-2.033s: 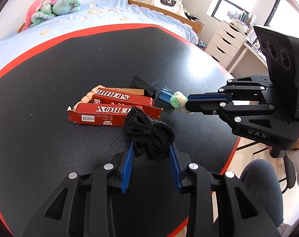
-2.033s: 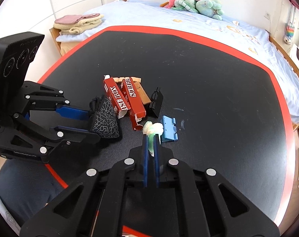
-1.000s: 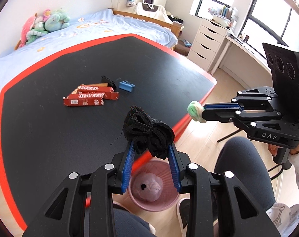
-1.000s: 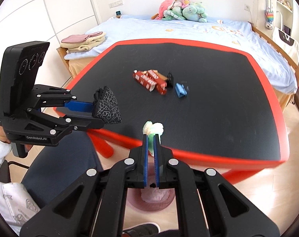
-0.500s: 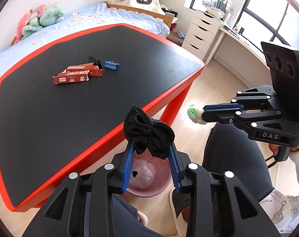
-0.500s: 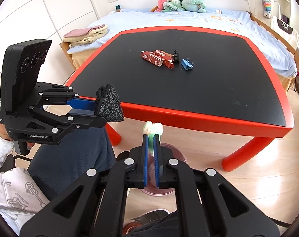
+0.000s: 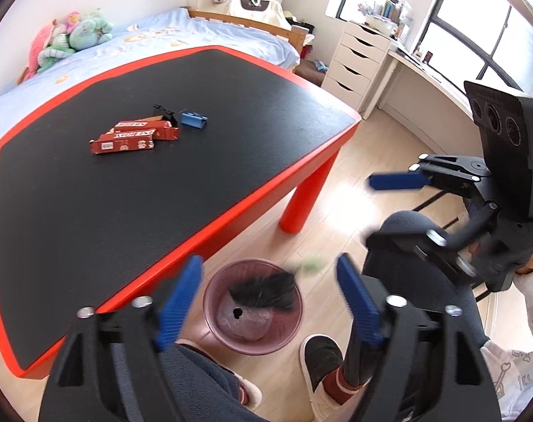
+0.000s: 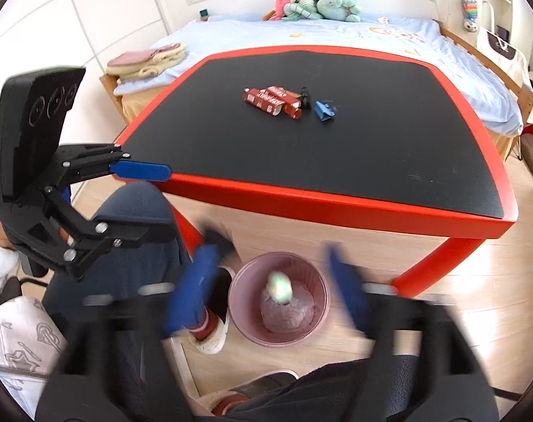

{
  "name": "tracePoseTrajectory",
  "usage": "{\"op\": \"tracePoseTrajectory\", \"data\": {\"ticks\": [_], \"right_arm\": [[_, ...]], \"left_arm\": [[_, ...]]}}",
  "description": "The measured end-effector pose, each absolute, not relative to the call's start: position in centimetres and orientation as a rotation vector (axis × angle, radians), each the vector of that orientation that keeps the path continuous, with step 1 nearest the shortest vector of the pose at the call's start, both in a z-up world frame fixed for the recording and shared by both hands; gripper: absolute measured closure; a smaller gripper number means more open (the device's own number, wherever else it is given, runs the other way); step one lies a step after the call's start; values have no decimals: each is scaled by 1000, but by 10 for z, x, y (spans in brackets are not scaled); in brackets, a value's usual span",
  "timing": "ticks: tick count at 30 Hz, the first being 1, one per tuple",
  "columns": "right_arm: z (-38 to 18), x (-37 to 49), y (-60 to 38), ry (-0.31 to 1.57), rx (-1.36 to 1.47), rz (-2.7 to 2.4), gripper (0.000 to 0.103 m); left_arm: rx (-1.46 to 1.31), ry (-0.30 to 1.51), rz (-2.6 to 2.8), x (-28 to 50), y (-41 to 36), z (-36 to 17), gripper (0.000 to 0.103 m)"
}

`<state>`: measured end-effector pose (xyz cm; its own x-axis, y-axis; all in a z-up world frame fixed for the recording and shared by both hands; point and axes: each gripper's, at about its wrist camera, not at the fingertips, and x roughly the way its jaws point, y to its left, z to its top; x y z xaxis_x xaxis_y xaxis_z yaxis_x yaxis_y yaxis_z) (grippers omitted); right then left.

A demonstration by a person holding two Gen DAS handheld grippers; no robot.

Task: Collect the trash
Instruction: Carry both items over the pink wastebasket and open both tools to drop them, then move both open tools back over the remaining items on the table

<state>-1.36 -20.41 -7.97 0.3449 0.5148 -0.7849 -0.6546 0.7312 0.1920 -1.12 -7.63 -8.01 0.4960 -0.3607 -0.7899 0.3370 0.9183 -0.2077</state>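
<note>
Right wrist: pink bin (image 8: 314, 330), green wad (image 8: 280, 286) above bagged trash (image 8: 289, 311).

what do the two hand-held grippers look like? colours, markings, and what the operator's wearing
Both alike: the left hand-held gripper and the right hand-held gripper have black angular linkage frames, silver screw heads and flat blue finger pads. Each carries a black upright block with three round lenses. The person wears dark blue trousers and a white patterned top.

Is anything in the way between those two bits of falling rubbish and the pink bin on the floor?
Nothing visible. The black mesh wad and the small green-white wad are blurred in mid-fall right over the open mouth of the pink round wastebasket. Both the left gripper and right gripper have just been opening, with nothing between their jaws.
</note>
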Motion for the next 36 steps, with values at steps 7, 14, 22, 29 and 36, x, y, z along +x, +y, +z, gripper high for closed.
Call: {"op": "tracePoseTrajectory", "data": {"ticks": [7,14,22,29,36], "right_arm": [[-84,-10,-207,971,-154,721,6],[-86,-9,-207,981,-130,719,4],[-84,-10,-207,981,-125,726,4],[-83,-4,-206,982,-124,726,4],[-74,13,-199,966,-136,727,4]], "left_arm": [[-42,953,-369,-12,-67,-78,8],[-50,954,-336,-14,-60,-76,8],[-69,956,-311,-11,-54,-74,8],[-84,945,-280,-7,-43,-72,8],[-87,921,-247,9,-26,-64,8]]}}
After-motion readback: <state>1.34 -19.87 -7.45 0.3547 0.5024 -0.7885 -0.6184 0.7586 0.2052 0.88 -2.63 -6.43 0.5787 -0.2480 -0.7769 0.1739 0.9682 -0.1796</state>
